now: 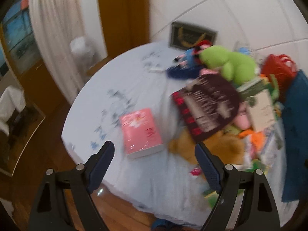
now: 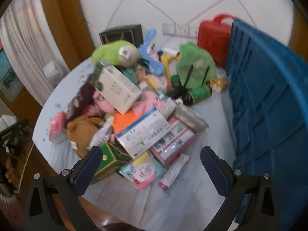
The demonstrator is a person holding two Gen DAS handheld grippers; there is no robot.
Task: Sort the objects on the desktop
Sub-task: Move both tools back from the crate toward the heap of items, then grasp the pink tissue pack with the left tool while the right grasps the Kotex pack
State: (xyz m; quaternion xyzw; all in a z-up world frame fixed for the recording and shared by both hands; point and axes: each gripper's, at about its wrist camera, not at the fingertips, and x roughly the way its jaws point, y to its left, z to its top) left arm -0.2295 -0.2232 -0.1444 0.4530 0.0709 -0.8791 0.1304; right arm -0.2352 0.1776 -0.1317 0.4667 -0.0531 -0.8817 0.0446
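Note:
A heap of objects lies on a table with a pale blue cloth (image 1: 146,88). In the left wrist view a pink book (image 1: 141,132) lies apart from the heap, just beyond my left gripper (image 1: 154,148), which hangs open and empty above the cloth. Behind it are a dark red-edged book (image 1: 207,107), a brown plush (image 1: 211,148) and a green plush (image 1: 231,63). My right gripper (image 2: 152,154) is open above boxes: a white and blue medicine box (image 2: 142,132), a green box (image 2: 109,159), a pink packet (image 2: 143,171) and a cream box (image 2: 117,86). Both views are blurred.
A tall blue crate (image 2: 265,100) stands at the right edge of the table, a red case (image 2: 213,36) behind it. A framed picture (image 1: 192,35) leans on the white wall. Wooden floor (image 1: 119,211), white curtain (image 1: 55,34) and a wooden door frame (image 1: 123,13) lie to the left.

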